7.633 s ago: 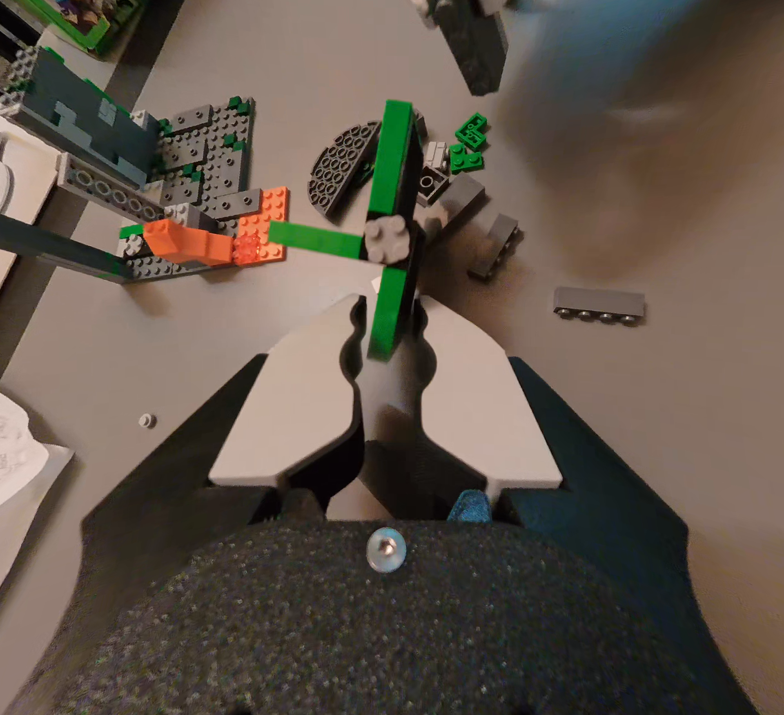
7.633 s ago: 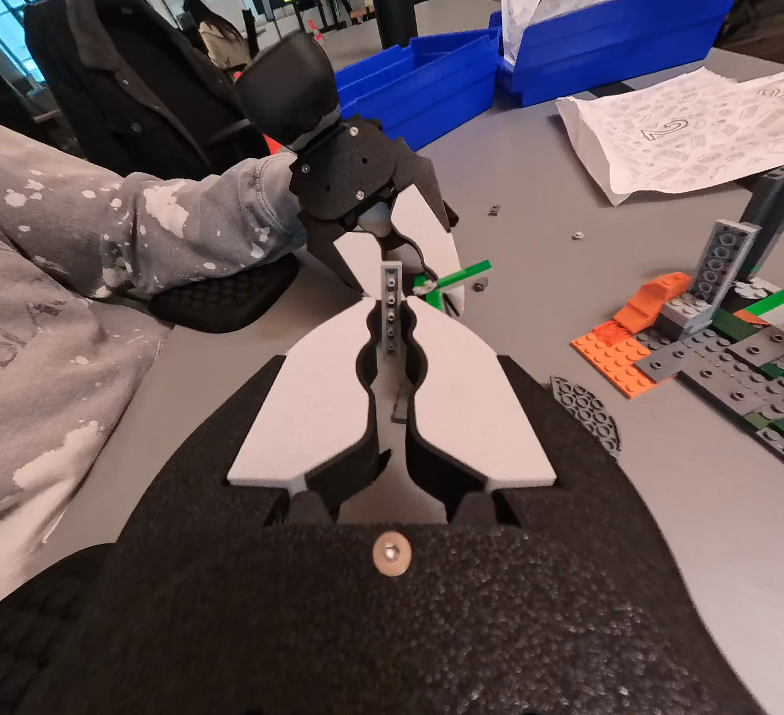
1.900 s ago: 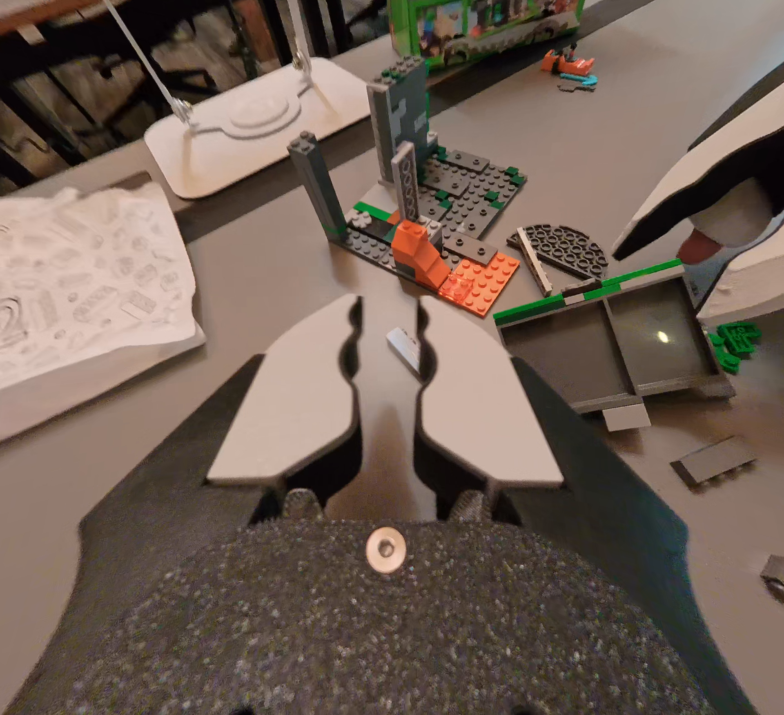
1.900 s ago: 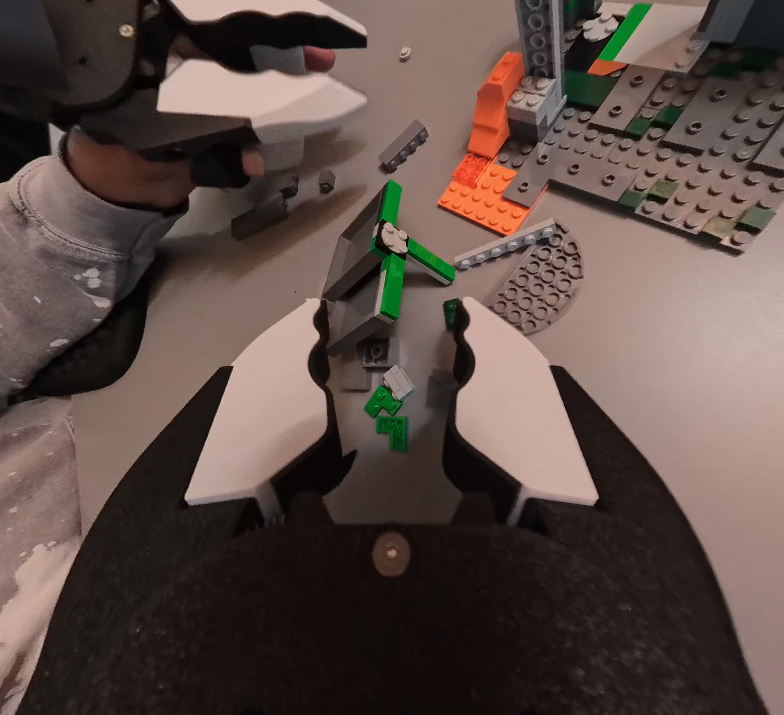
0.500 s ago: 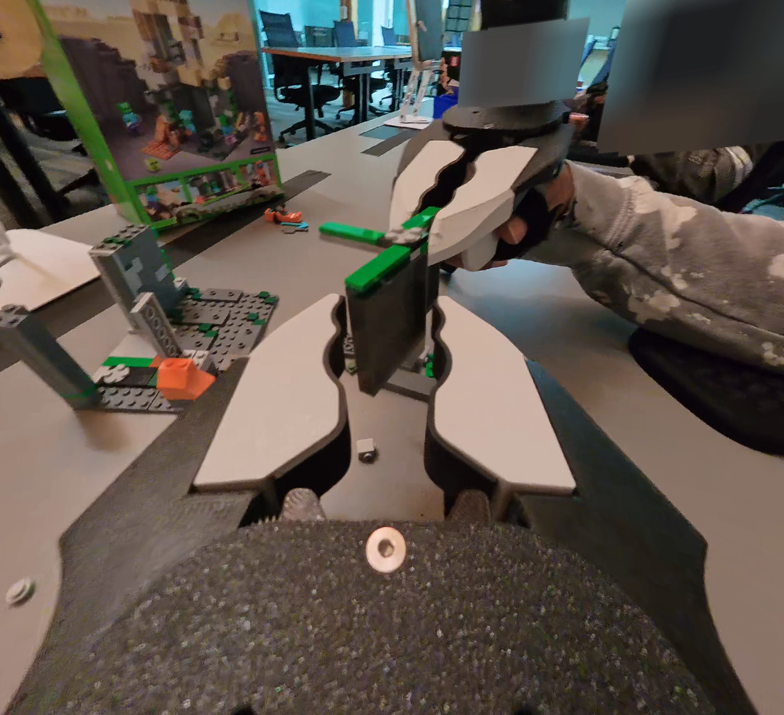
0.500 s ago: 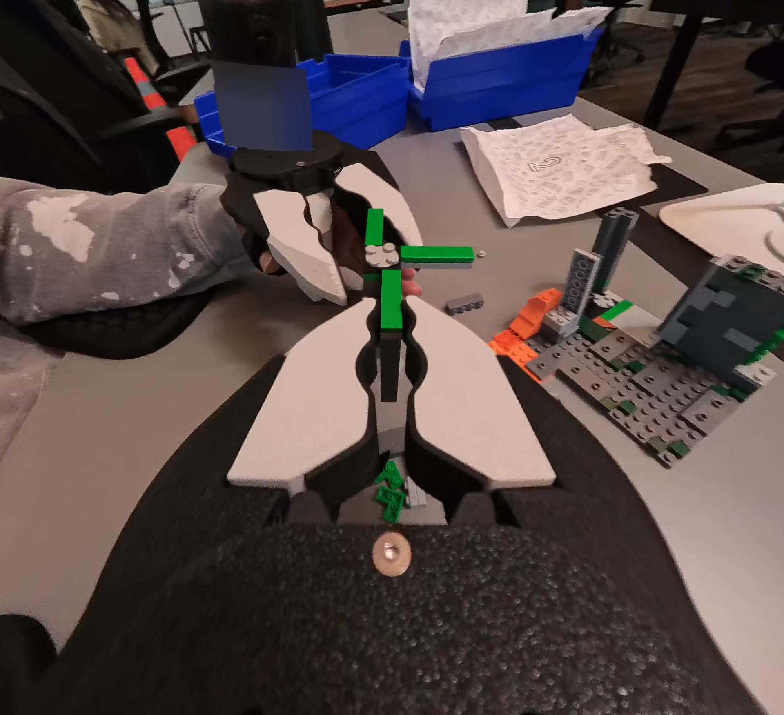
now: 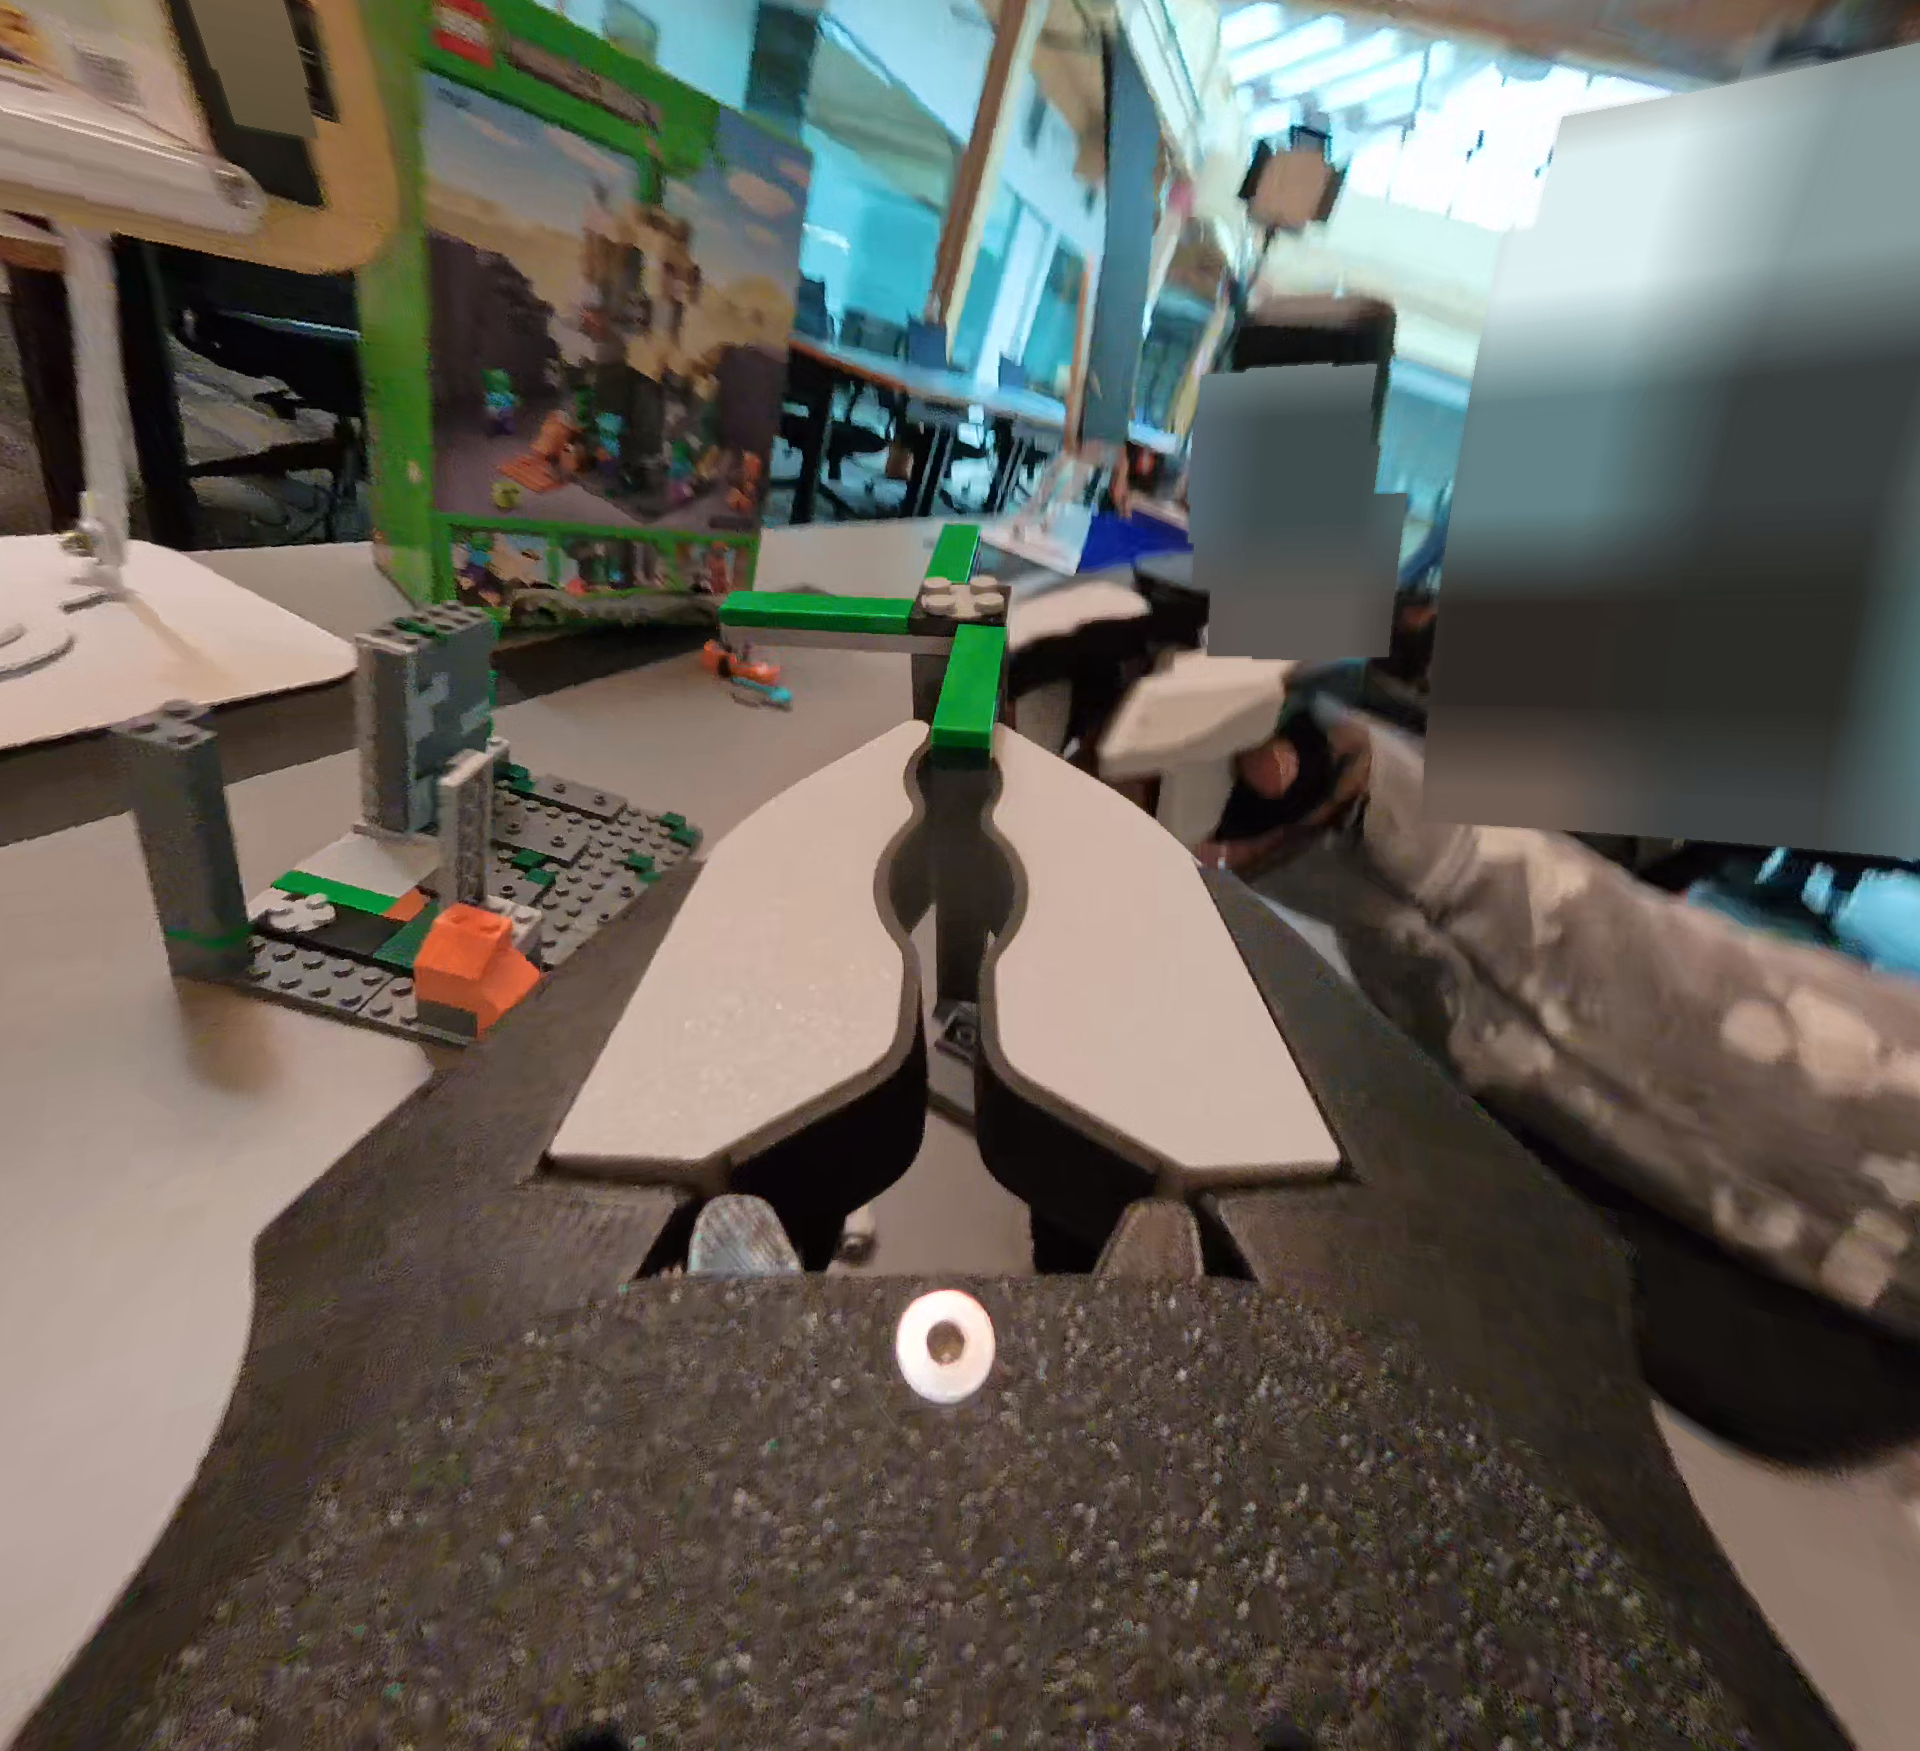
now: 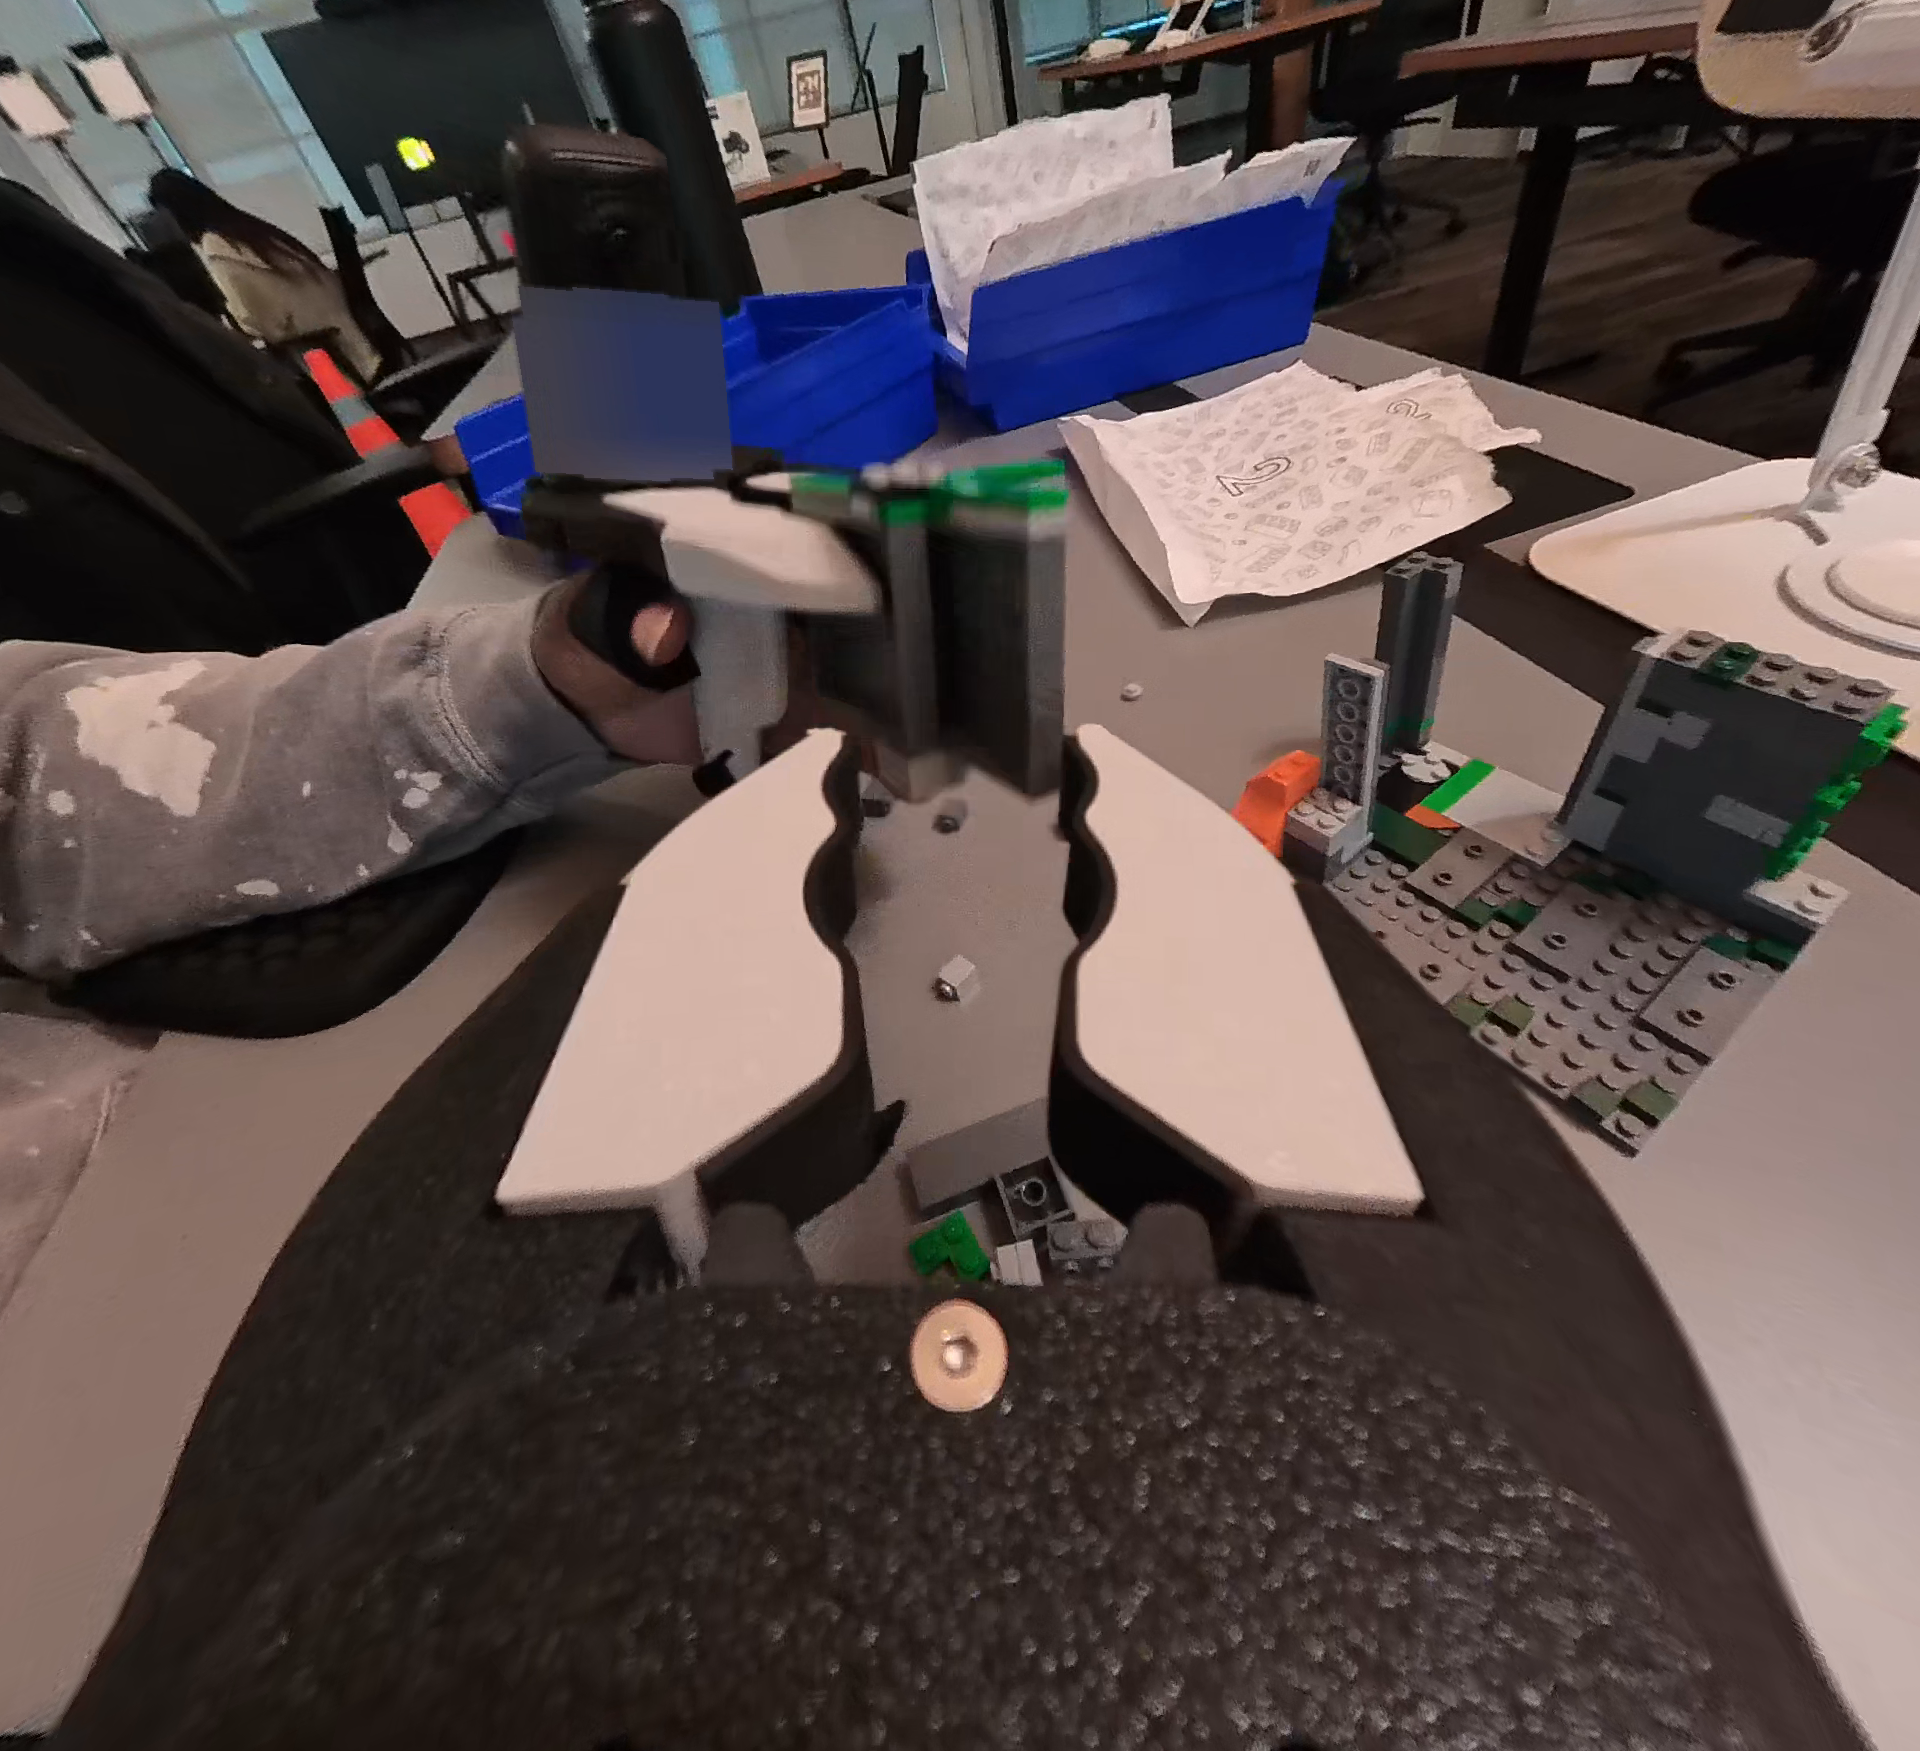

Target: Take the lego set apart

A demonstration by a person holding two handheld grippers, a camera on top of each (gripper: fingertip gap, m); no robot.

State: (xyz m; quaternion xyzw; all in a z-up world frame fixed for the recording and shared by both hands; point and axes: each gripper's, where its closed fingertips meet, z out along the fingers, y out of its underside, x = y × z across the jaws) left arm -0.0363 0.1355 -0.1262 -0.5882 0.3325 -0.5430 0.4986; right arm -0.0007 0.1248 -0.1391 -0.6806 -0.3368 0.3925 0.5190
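A dark grey panel piece topped with green tiles and a round grey plate (image 7: pixel 961 652) is clamped upright in my left gripper (image 7: pixel 961 745), which is shut on it above the table. In the right wrist view the same piece (image 8: pixel 956 621) is blurred, held by the left gripper (image 8: pixel 769 558) just beyond my fingertips. My right gripper (image 8: pixel 956 745) is open and empty, with its jaws wide apart below the piece. The rest of the lego build stands on grey baseplates (image 7: pixel 582 870) (image 8: pixel 1579 974), with an orange slope brick (image 7: pixel 473 963) and grey pillars.
Loose green and grey bricks (image 8: pixel 997 1202) and a small grey stud (image 8: pixel 954 979) lie under my right gripper. The green lego box (image 7: pixel 582 330) and a white lamp base (image 7: pixel 156 631) stand behind. Blue bins (image 8: pixel 1122 319) and a paper bag (image 8: pixel 1288 465) lie farther back. A person's sleeve (image 8: pixel 260 766) rests at the left. Spacing between my two grippers at the tips: around 5 cm. From either gripper's tips it is about 15 cm to the orange slope brick (image 7: pixel 473 963).
Half a second ago my right gripper was shut on the green-topped panel and the left was open around it. Now the left has closed on it and the right has opened.
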